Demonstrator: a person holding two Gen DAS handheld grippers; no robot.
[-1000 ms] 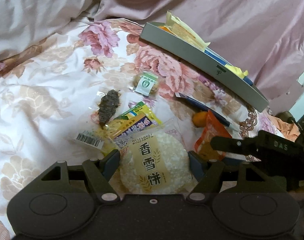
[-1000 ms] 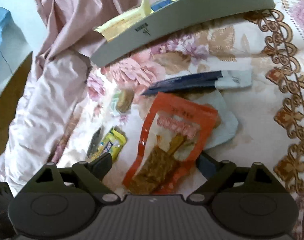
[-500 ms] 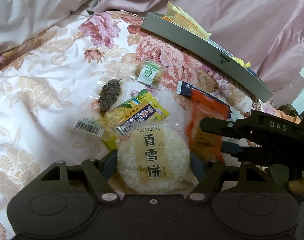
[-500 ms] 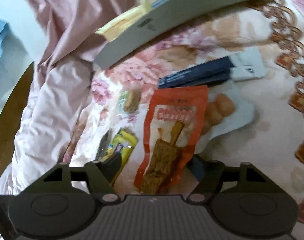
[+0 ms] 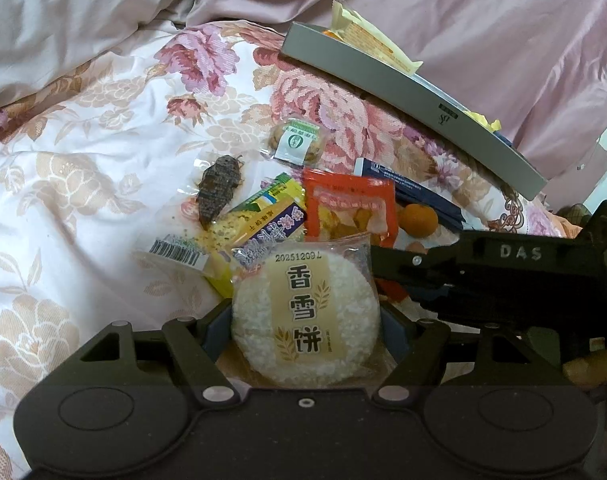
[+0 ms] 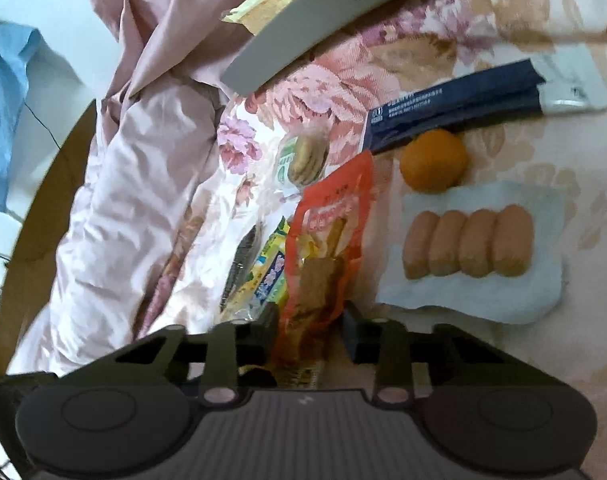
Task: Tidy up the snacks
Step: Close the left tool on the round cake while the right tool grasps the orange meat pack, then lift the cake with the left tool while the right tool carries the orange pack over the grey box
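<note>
Right wrist: orange snack pouch (image 6: 327, 248) btwn closing fingers (image 6: 353, 326), pinched.

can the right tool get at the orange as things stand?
Probably not yet. The right tool has just been closing on the orange-red snack pouch, so its jaws are occupied. The orange lies uncovered further ahead, beside the dark blue packet; once the pouch is dropped, nothing blocks it.

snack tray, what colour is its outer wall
Plain grey, with a small dark printed label on the snack tray; it shows best in the left wrist view.
</note>
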